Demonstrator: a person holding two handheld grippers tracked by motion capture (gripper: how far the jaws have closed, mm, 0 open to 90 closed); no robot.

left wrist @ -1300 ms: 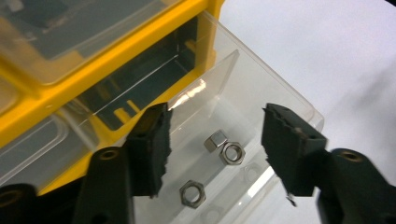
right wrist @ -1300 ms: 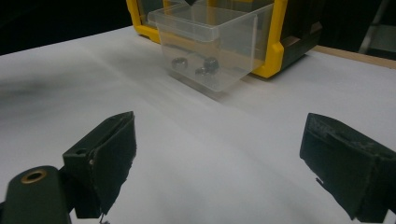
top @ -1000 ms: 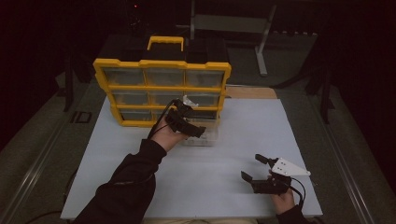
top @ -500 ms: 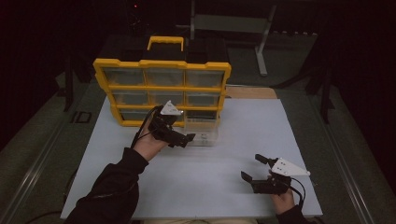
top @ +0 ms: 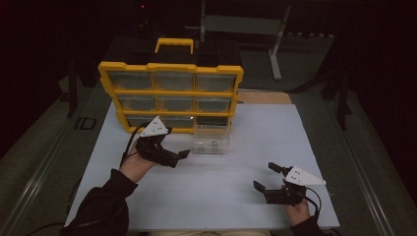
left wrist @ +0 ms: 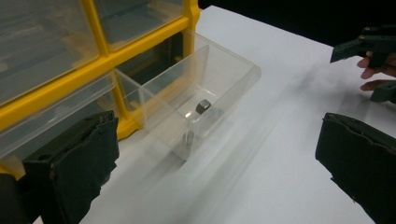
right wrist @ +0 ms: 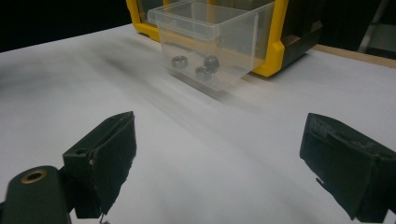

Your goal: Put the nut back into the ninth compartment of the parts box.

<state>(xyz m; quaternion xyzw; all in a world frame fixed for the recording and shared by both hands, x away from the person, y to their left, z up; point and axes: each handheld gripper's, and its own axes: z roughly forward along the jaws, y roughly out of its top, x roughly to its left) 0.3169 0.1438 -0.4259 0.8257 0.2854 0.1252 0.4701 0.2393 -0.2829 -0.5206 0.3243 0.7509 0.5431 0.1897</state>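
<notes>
One clear plastic drawer [top: 211, 140], pulled out of the bottom row of one yellow-framed nine-drawer organiser [top: 171, 93] near the far edge of the white table sheet [top: 216, 187]; three small dark nuts [right wrist: 196, 66] inside. Just left of it, left gripper [top: 179, 156], jaws just opened wide, empty. Near the front right corner, right gripper [top: 265, 178], jaws wide, empty.
</notes>
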